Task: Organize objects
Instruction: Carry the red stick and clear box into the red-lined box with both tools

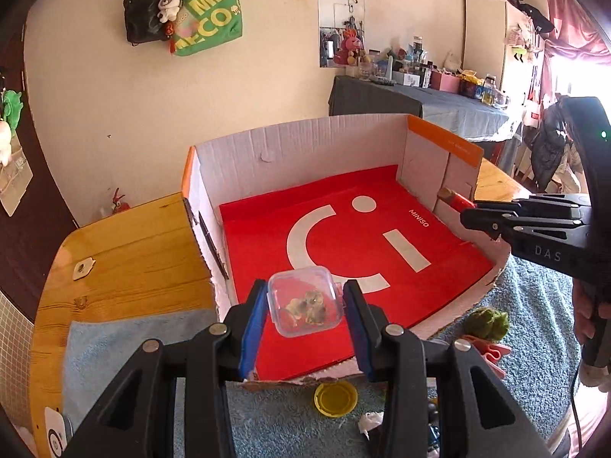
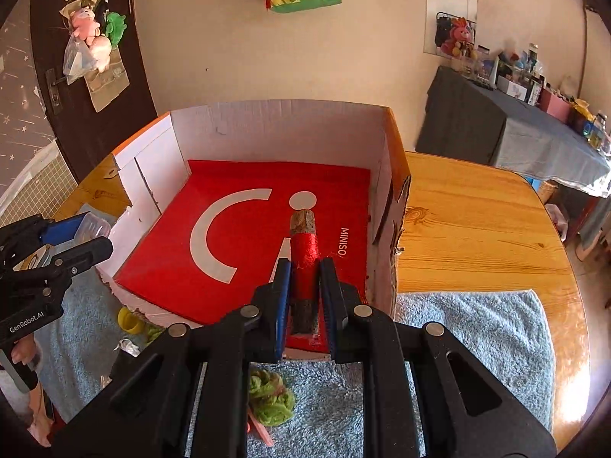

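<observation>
A small clear square plastic container point(image 1: 303, 301) is being gripped by the left claw point(image 1: 305, 318) above the near edge of the red-lined open cardboard box point(image 1: 305, 145). One red-wrapped wooden stick point(image 2: 303, 263), long axis pointing forward into the box, is being clamped by the right claw point(image 2: 304, 305). One yellow lid point(image 1: 335, 395) and one green fuzzy lump point(image 2: 269, 397) are lying on the bench's blue towel point(image 2: 469, 328).

Glossy wooden table point(image 2: 477, 236), fluffy cloth towel point(image 2: 477, 343) — box point(image 1: 305, 141) seemingly matt corrugated cardboard.
</observation>
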### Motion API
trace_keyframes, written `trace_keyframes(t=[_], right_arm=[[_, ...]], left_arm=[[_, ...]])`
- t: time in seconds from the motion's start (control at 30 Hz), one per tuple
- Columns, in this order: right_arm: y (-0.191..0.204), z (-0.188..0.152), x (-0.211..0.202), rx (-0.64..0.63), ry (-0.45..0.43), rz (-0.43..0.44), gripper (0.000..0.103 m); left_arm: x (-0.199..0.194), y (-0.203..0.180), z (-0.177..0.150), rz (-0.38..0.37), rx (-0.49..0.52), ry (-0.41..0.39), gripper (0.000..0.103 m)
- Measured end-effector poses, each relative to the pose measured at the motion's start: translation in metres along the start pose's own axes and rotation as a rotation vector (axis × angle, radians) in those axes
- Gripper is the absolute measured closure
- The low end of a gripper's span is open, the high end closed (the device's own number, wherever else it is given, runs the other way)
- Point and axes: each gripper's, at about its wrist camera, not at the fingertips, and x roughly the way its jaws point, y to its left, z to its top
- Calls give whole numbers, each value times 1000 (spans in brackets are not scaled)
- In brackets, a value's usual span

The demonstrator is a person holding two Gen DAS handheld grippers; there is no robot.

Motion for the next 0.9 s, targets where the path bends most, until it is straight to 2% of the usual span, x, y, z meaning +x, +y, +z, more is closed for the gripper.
trace_keyframes(t=[0.13,0.33,0.4,0.63,0.9], right_arm=[[-5,7,26,-7,65,-3,88],[-6,4,55,-29,157,2,88],[-2,4,57,-65,158,-29,88],[-1,7,63,-79,186,-6,88],[9,5,75,-164,226,-46,88]], left_arm=[[27,-2,4,-9,20,65,61],[56,-6,4,31,82,130,61],[62,-5,4,34,91,146,61],[78,-10,2,49,138,187,61],[80,-10,3,57,155,188,60]])
